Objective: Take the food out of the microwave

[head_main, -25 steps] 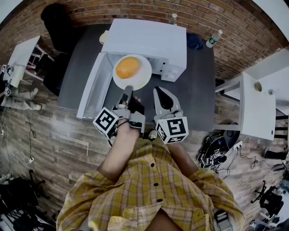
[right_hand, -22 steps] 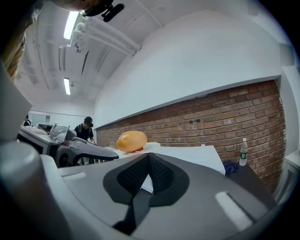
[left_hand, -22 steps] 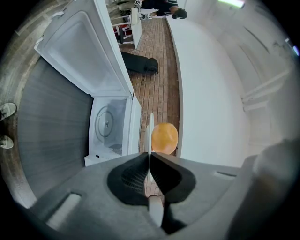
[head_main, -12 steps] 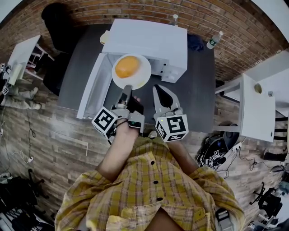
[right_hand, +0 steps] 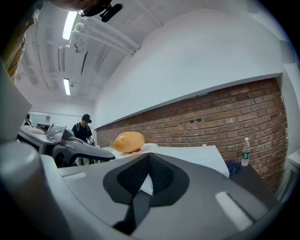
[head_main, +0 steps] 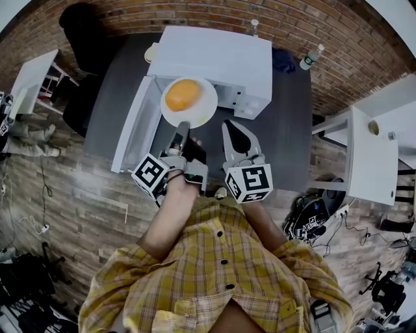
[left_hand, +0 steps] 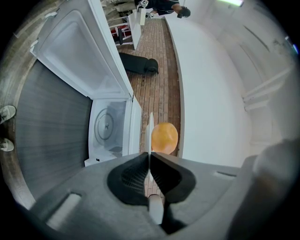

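Centrally in the head view, the orange food (head_main: 182, 95) sits on a white plate (head_main: 203, 114) held level just outside the microwave (head_main: 221, 58) mouth. The left gripper (head_main: 183, 127) is clenched on the plate's near rim. The far rim overlaps the microwave's front edge. The open door (head_main: 133, 127) stands out at left. At right, the right gripper (head_main: 230, 126) is closed and empty, with bare bench (head_main: 289, 130) beyond it.

Smooth white plate (head_main: 207, 108), rough brick wall (head_main: 195, 16), matt table (head_main: 289, 130).
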The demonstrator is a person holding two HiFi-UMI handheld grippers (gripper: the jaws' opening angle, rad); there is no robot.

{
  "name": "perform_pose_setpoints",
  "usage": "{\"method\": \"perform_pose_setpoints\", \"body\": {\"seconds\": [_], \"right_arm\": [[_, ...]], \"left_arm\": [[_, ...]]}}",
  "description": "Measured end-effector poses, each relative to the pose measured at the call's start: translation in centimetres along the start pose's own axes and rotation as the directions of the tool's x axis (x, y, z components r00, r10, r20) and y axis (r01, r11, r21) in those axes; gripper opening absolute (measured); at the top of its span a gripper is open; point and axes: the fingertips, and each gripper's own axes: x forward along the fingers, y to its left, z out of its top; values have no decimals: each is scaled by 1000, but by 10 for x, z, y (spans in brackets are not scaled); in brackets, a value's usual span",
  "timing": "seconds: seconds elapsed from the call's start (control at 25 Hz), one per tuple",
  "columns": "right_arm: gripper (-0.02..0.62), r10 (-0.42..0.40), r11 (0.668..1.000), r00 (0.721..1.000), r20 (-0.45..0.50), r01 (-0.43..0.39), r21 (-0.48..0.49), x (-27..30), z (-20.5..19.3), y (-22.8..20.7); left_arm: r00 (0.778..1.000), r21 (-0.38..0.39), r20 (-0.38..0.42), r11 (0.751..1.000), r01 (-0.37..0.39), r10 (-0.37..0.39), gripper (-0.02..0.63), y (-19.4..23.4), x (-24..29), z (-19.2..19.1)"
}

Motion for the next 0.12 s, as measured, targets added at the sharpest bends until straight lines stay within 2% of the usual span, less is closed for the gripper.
{"method": "perform_pose_setpoints", "body": {"seconds": [0.12], "right_arm": [[3,-4,1000,1000,1,4,2,1,-1,-1]], "left_arm": [[1000,1,-1,1000,-1,1,11,1,1,2]]}}
